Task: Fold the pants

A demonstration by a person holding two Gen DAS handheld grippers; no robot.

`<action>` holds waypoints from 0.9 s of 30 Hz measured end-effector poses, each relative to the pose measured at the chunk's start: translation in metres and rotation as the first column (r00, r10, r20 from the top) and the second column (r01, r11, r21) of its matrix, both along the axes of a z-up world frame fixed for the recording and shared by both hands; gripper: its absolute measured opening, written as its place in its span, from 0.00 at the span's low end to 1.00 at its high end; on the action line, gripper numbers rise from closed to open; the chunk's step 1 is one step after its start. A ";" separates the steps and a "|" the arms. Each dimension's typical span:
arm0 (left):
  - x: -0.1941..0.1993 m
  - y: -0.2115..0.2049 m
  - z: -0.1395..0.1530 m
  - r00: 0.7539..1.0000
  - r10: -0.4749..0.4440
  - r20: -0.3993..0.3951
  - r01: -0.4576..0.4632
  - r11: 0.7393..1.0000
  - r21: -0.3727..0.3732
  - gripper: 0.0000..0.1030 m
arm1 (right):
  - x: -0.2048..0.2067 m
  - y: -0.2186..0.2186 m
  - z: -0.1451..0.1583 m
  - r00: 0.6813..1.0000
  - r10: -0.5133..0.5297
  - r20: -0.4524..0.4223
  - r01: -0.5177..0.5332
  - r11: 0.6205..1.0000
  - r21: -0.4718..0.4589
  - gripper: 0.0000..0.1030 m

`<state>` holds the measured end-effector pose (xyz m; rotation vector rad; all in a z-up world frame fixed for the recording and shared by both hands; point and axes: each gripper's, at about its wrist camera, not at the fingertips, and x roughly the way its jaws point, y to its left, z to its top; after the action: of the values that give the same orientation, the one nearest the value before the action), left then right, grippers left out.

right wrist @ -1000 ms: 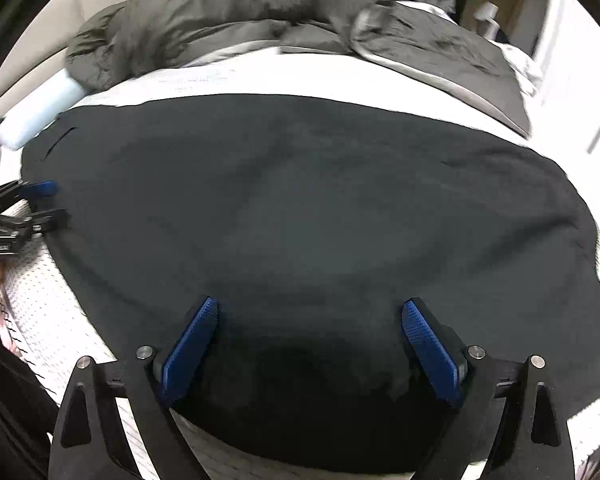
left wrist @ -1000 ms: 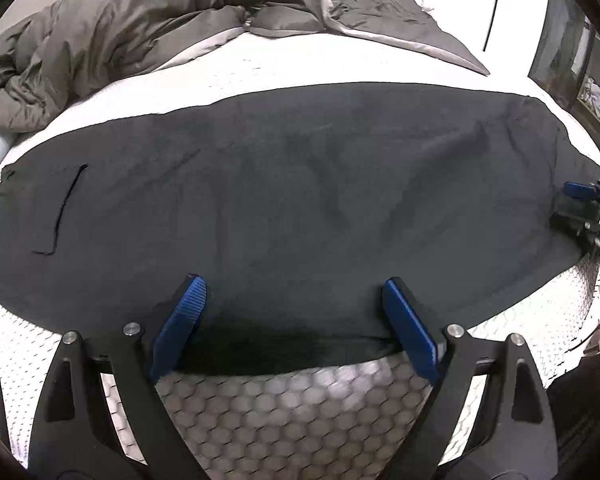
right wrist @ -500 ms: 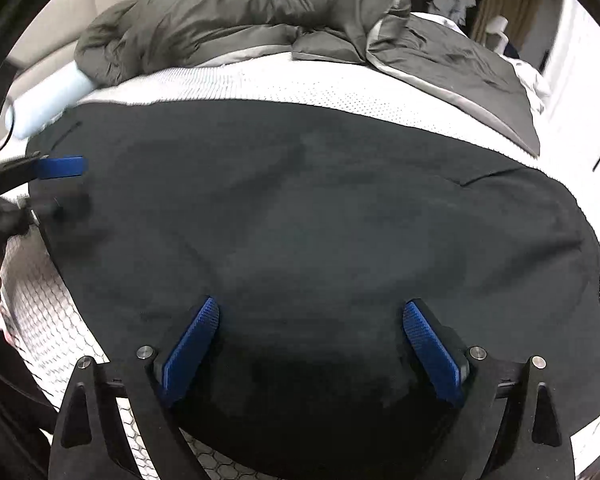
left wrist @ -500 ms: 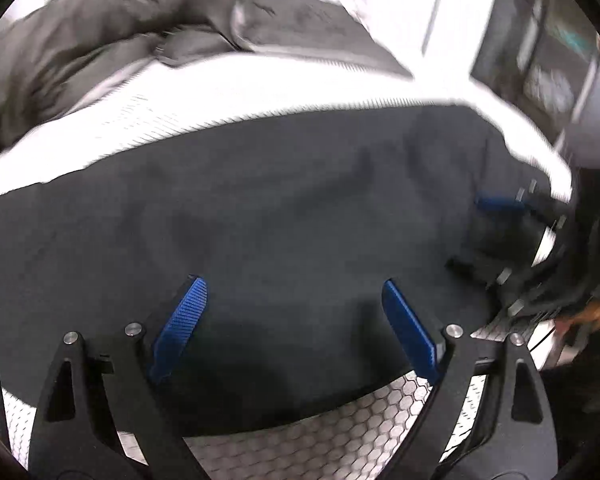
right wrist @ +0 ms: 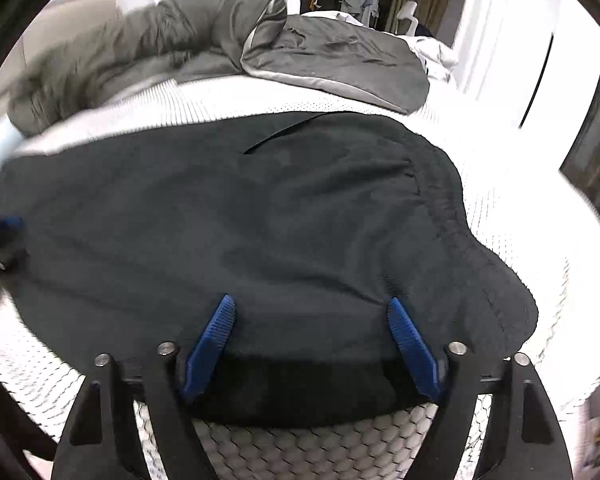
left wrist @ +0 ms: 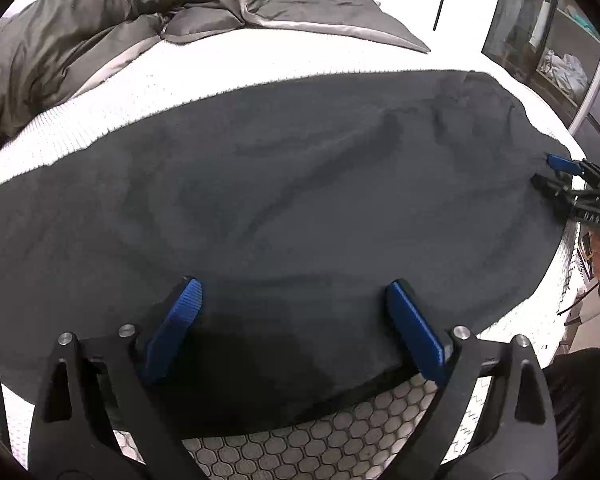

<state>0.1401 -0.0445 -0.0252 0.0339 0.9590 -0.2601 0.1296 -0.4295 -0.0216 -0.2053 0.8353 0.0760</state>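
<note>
Presently my left gripper [left wrist: 292, 320] stands spread above the near edge of the dark grey fabric pants [left wrist: 280, 200], pinching nothing. My right gripper [right wrist: 312, 328] is closing, pads not yet pressing cloth, beside the waistband end. The pants lie flat on the white textured mattress [left wrist: 300, 452], the rumpled grey duvet [right wrist: 180, 40] beyond.

Both wrist cameras sit close above the bed's near edge, tilted down and looking across it, the left view facing rightward; both share the spread black pants [left wrist: 300, 200] and grey duvet [right wrist: 220, 40].
</note>
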 end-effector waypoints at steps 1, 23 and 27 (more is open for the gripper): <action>0.005 -0.002 0.006 1.000 -0.003 0.020 0.004 1.000 -0.004 0.91 | 0.000 0.010 0.001 1.000 0.009 0.003 -0.009 1.000 0.003 0.83; 0.085 0.111 -0.010 0.968 0.251 -0.016 -0.244 0.952 0.184 0.95 | 0.106 0.067 -0.016 0.990 -0.109 -0.086 0.096 0.984 -0.152 0.95; 0.080 0.133 -0.008 0.949 0.313 0.026 -0.309 0.916 0.255 1.00 | 0.098 0.058 -0.010 0.993 -0.095 -0.073 0.079 0.977 -0.196 0.95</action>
<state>0.2196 0.0882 -0.0333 0.1156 0.9937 0.1602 0.2272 -0.3714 -0.0311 -0.3498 0.9328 -0.0799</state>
